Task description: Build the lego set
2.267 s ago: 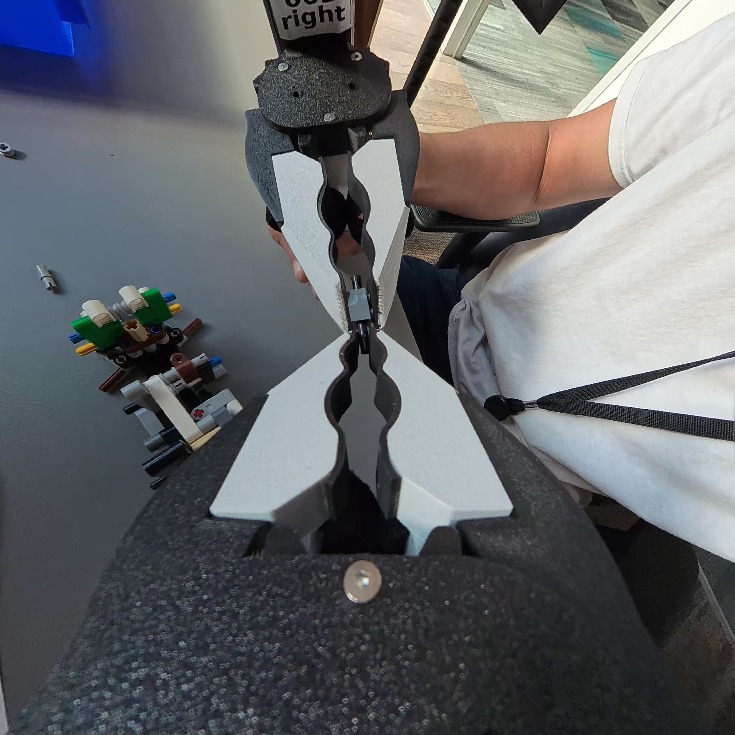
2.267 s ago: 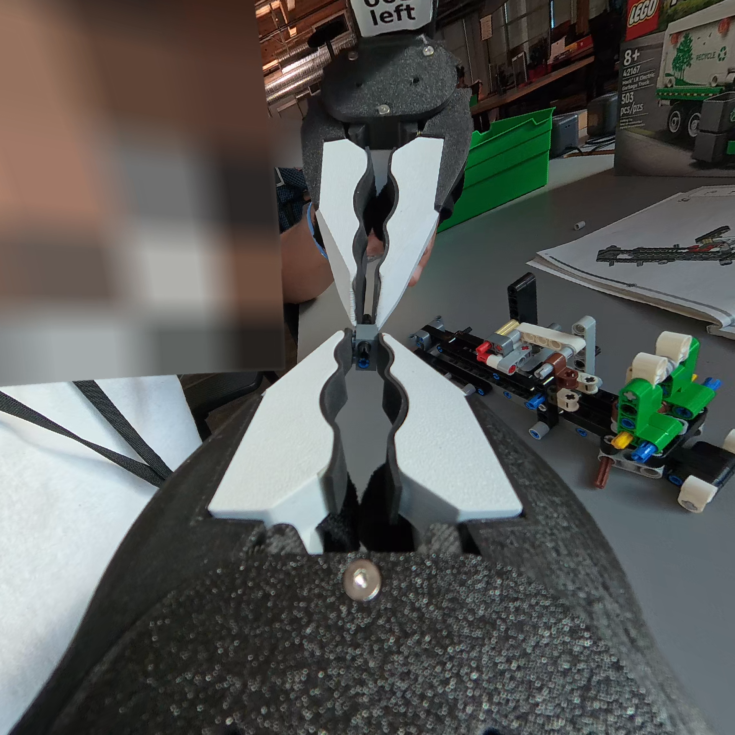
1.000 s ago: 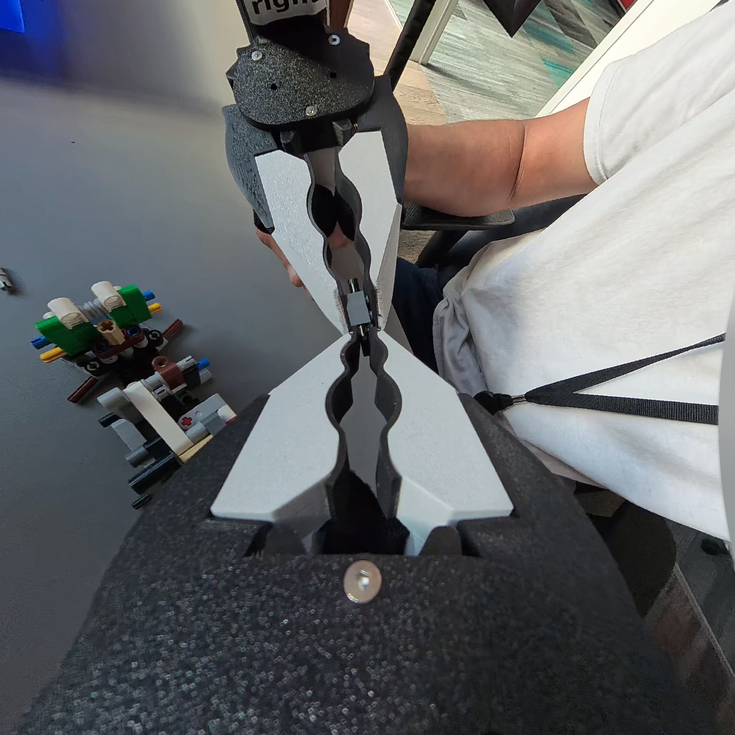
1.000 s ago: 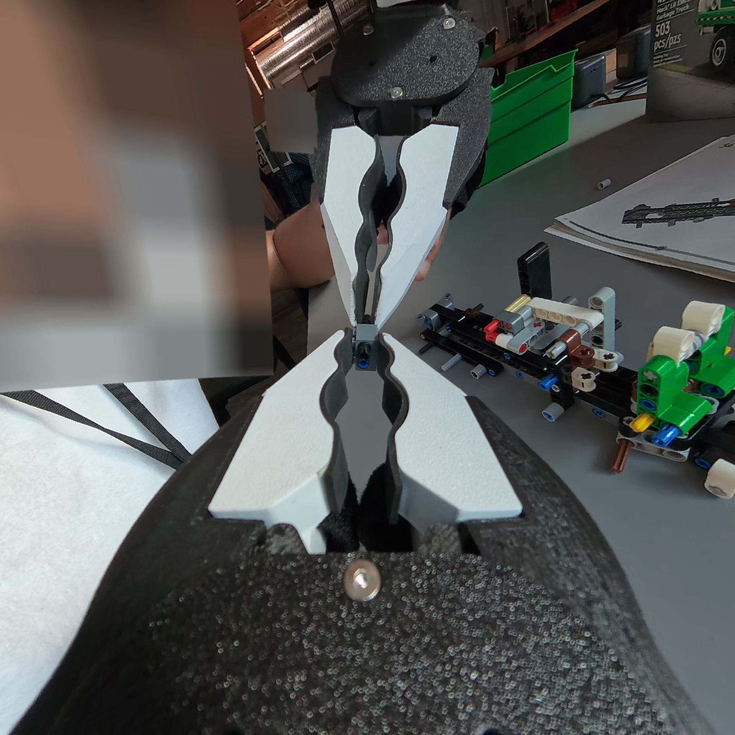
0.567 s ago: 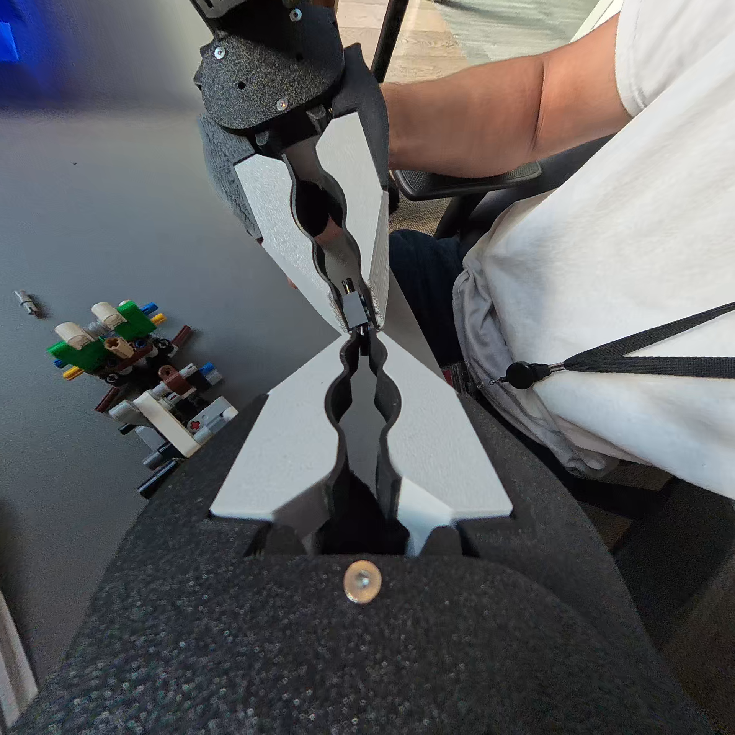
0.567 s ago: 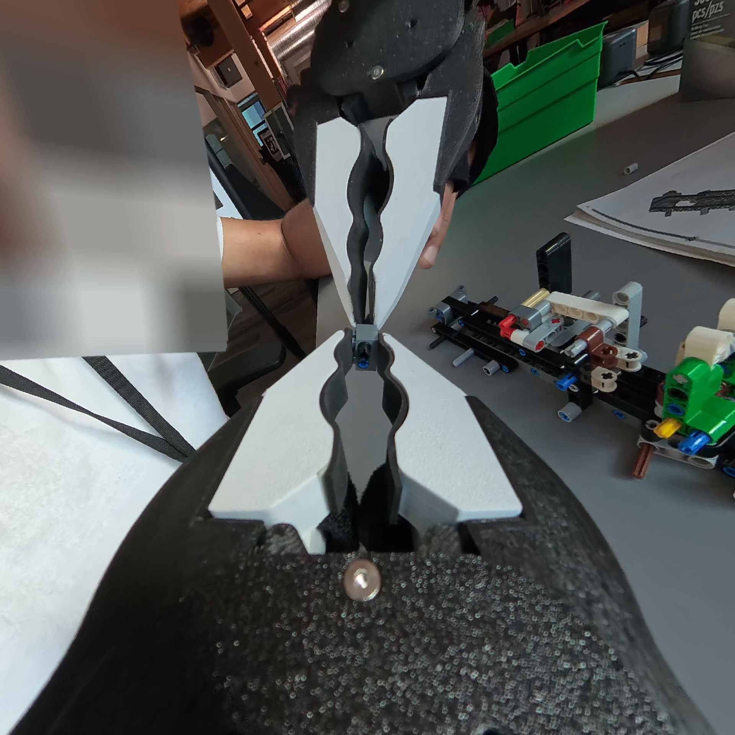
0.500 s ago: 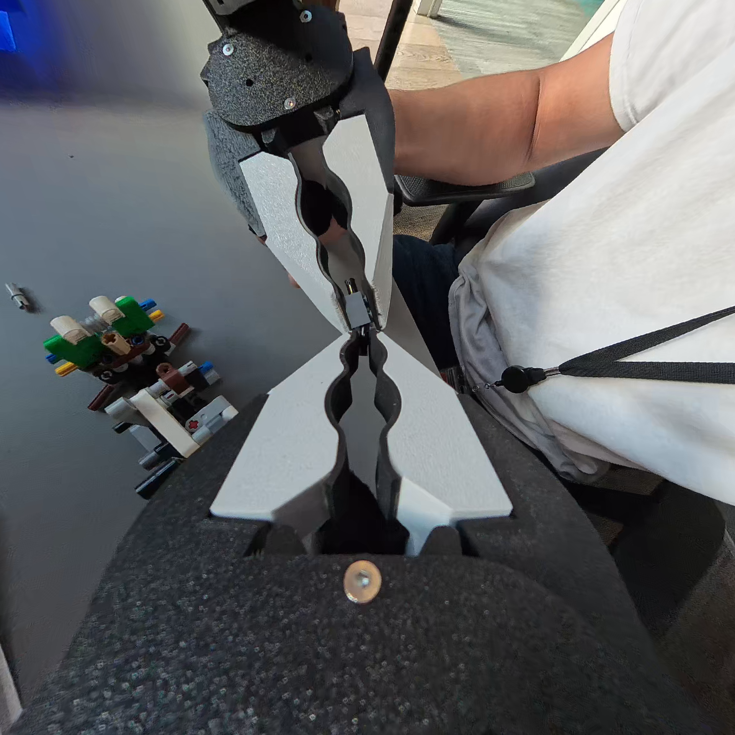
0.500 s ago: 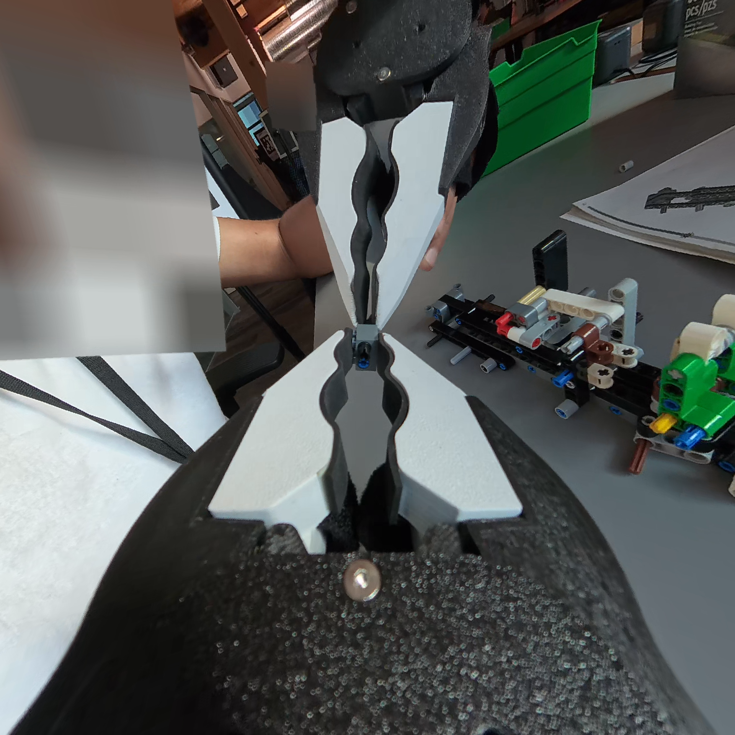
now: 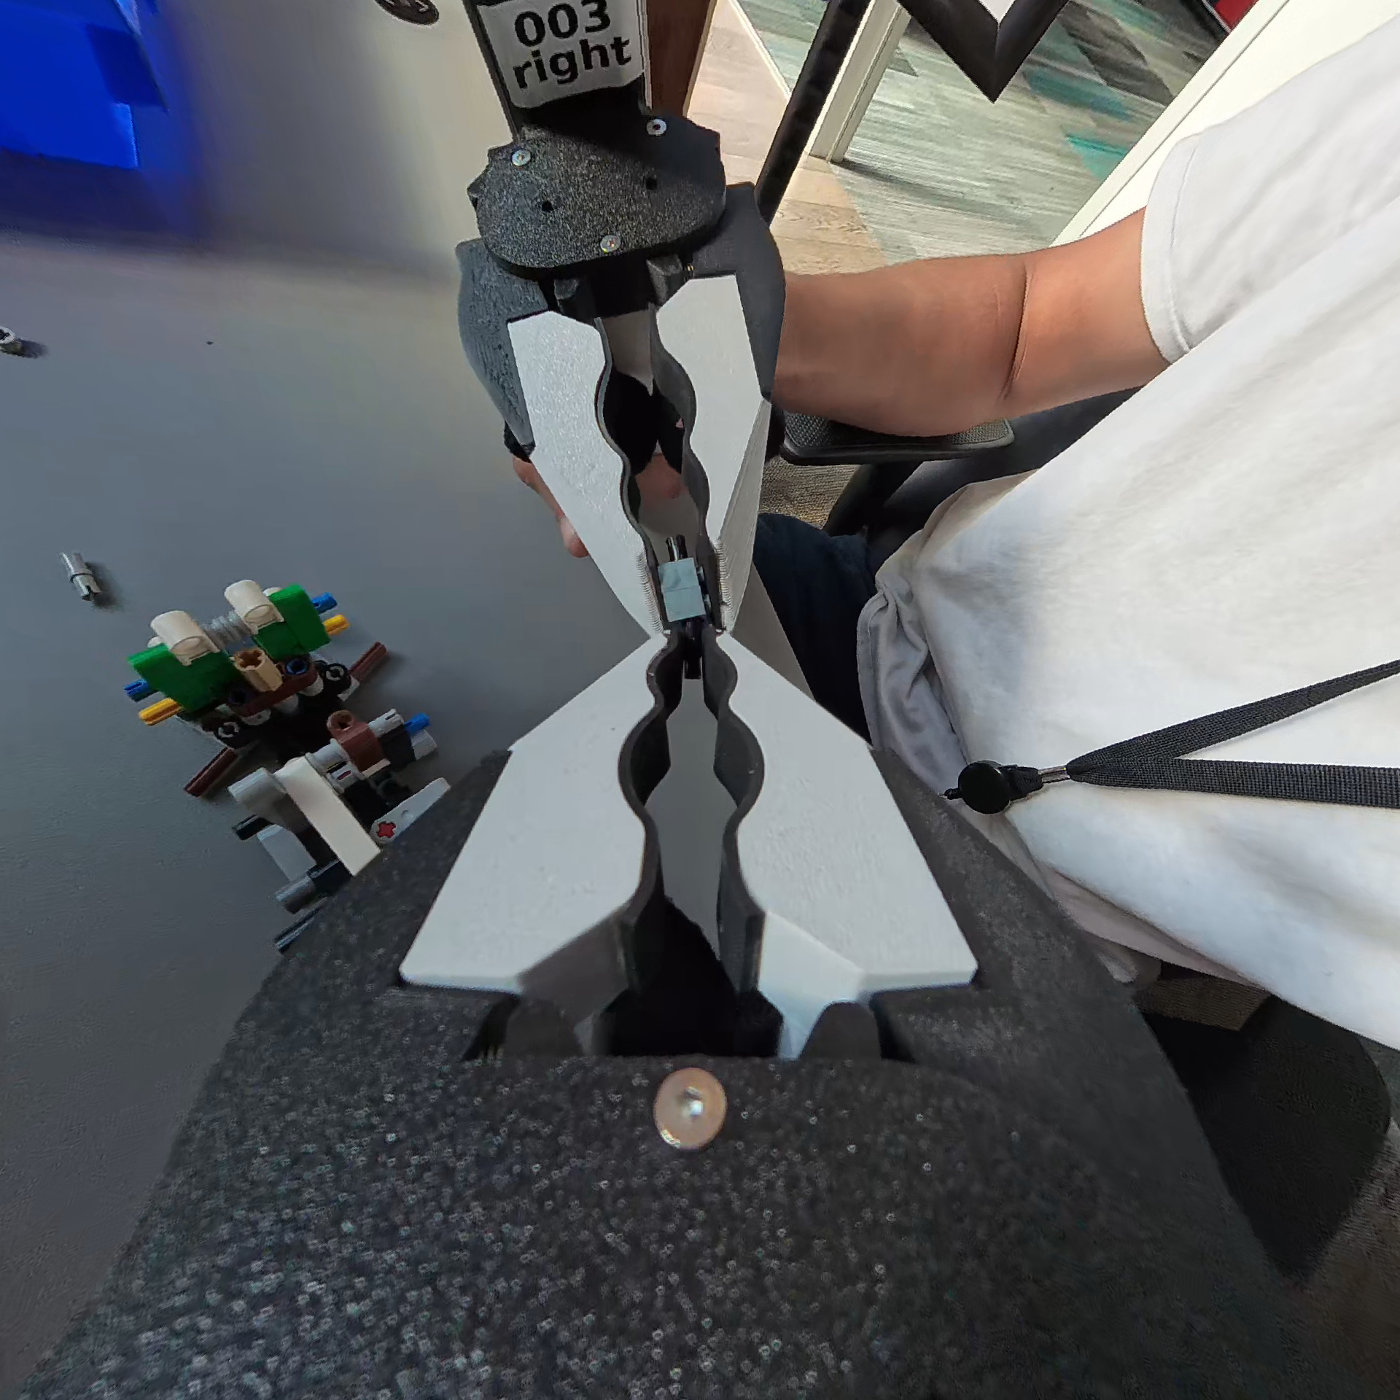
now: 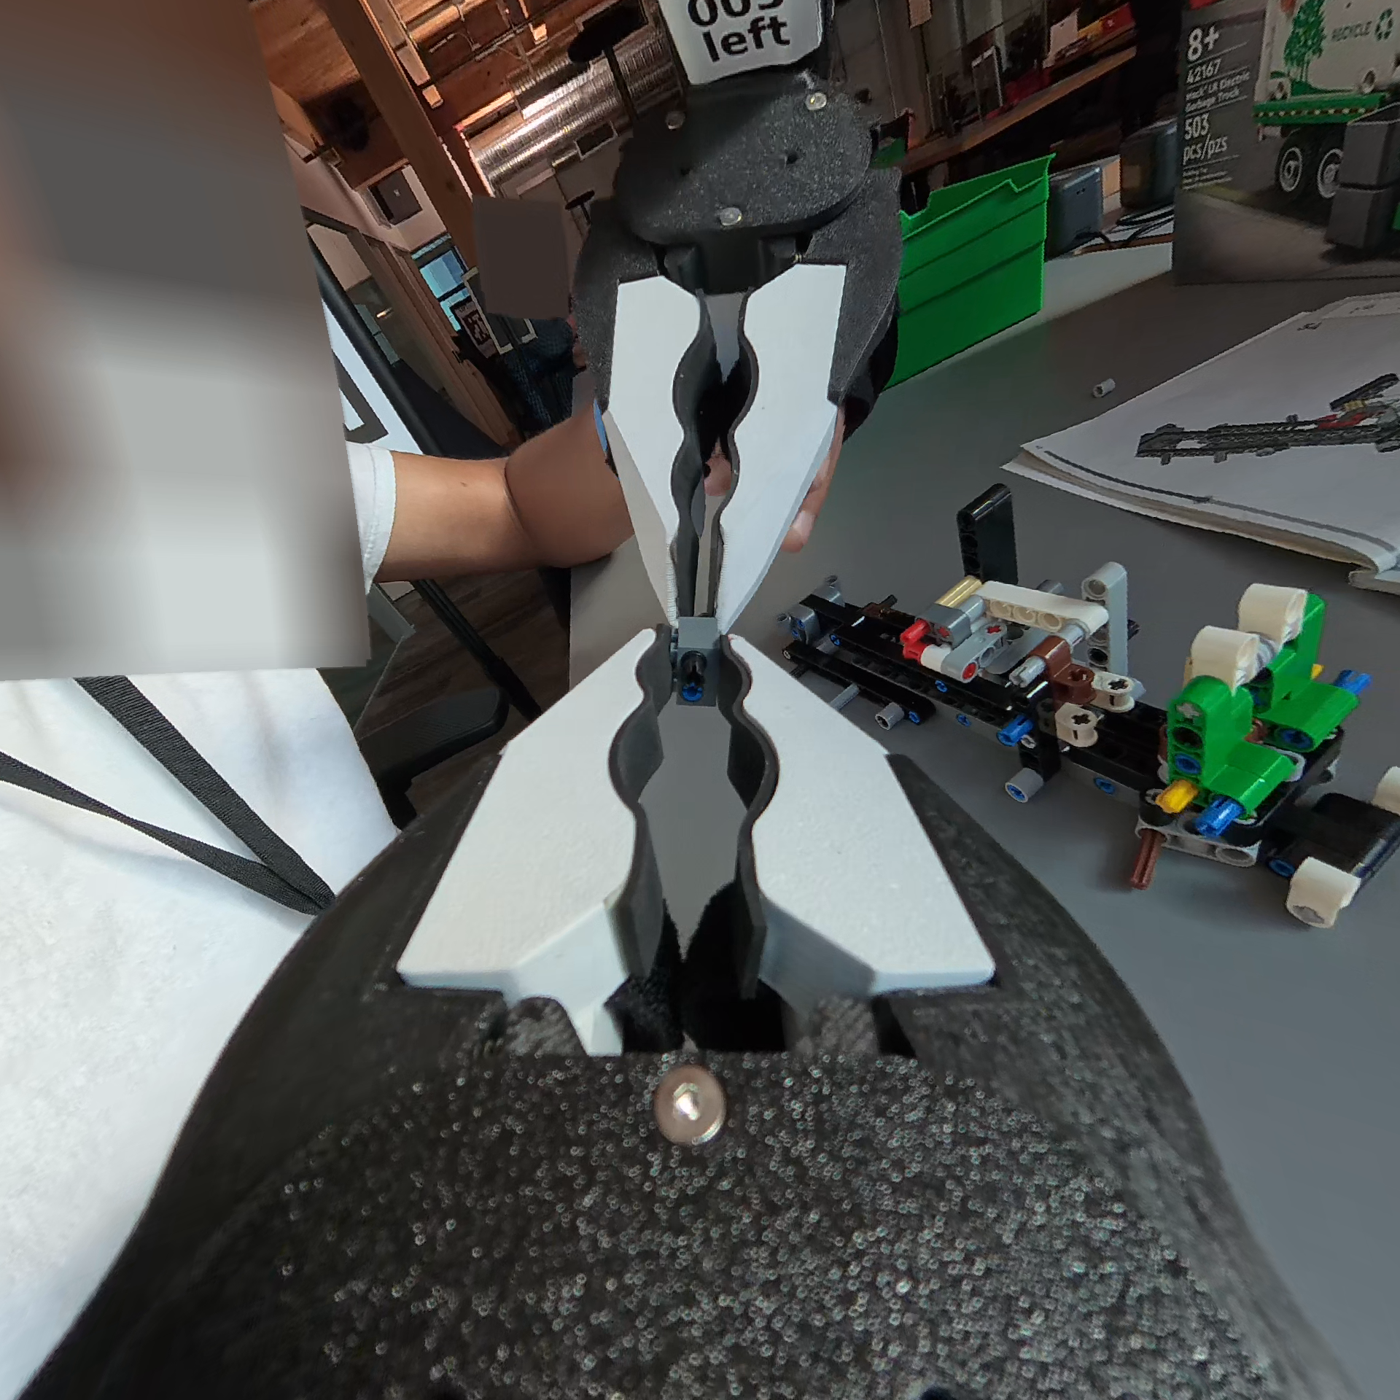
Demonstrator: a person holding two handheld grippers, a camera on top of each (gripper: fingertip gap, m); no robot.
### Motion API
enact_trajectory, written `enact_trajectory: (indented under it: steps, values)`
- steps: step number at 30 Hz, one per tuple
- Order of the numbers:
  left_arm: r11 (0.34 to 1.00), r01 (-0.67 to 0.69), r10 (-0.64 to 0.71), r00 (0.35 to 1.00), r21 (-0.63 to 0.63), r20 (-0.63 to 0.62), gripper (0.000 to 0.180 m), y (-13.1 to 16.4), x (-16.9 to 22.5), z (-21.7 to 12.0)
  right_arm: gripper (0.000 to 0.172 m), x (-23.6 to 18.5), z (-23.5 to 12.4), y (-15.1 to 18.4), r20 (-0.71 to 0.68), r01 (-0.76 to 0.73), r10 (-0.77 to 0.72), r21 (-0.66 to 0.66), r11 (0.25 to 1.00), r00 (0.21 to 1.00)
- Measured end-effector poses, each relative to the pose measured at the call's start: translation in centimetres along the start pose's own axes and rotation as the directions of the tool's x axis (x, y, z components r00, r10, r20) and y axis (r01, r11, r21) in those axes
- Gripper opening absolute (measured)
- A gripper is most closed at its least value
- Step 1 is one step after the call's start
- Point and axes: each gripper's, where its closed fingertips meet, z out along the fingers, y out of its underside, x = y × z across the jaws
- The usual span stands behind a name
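Observation:
My right gripper (image 10: 697, 670) is shut on a small grey brick-toy block (image 10: 697, 638) with a blue pin in its lower hole. The block also shows in the left wrist view (image 9: 679, 595), between the right gripper's pads (image 9: 682, 598). A black pin (image 9: 689, 653) sticks out of the block, and my left gripper (image 9: 685, 657) is shut on it. In the right wrist view the left gripper (image 10: 695, 606) comes down from above, tip to tip with mine, and the pin's other end (image 10: 691, 664) shows in the block's face. Both are held in the air beside the table edge.
A partly built brick-toy vehicle chassis (image 10: 1060, 682) lies on the grey table (image 9: 227, 454) and shows in the left wrist view too (image 9: 250, 682). An open instruction booklet (image 10: 1250, 462), a green bin (image 10: 977, 257) and a product box (image 10: 1288, 136) stand farther back. A loose grey pin (image 9: 79, 576) lies apart. The person's white shirt (image 9: 1136, 530) is close by. My left and right fingertips are right by each other.
The two grippers stay joined tip to tip and have tilted and swung a little together. Both grasps are unchanged.

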Motion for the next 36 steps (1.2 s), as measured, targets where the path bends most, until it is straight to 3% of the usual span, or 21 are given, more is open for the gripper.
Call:
enact_trajectory:
  steps: [7,10,15,19,26,31,36]
  values:
    - [0.997,-0.079,0.078,0.995,0.022,0.062,0.012,-0.5,-0.3,-0.6,0.010,0.0,-0.5,-0.6,0.009,0.002,-0.002,0.045,0.999,1.000]
    - [0.996,-0.089,0.087,0.994,0.033,0.063,0.000,-0.6,-0.2,-1.1,0.010,0.1,-0.5,-0.7,0.004,0.001,-0.001,0.051,0.999,1.000]
    - [0.996,-0.089,0.088,0.991,0.004,0.103,0.002,-0.2,-0.2,-2.3,0.010,0.9,-1.2,-1.4,-0.047,0.011,-0.006,0.097,0.995,0.999]
    - [0.990,-0.051,0.083,0.964,-0.130,0.251,0.019,3.6,0.3,-2.3,0.009,1.8,-1.4,-1.6,-0.174,0.058,-0.038,0.111,0.992,0.984]
    - [0.983,-0.020,0.118,0.824,-0.181,0.555,0.018,9.0,0.5,-1.2,0.010,1.9,-1.4,-1.7,-0.141,0.030,-0.012,0.123,0.992,0.990]
    - [0.985,0.156,-0.165,0.724,0.073,0.670,0.020,9.0,-0.1,-0.6,0.010,1.6,-1.6,-1.9,-0.135,0.038,-0.019,0.140,0.989,0.991]
    - [0.979,0.165,-0.197,0.612,0.120,0.766,0.018,9.0,-0.5,-0.2,0.010,1.4,-1.8,-2.0,-0.122,0.035,-0.016,0.154,0.988,0.992]
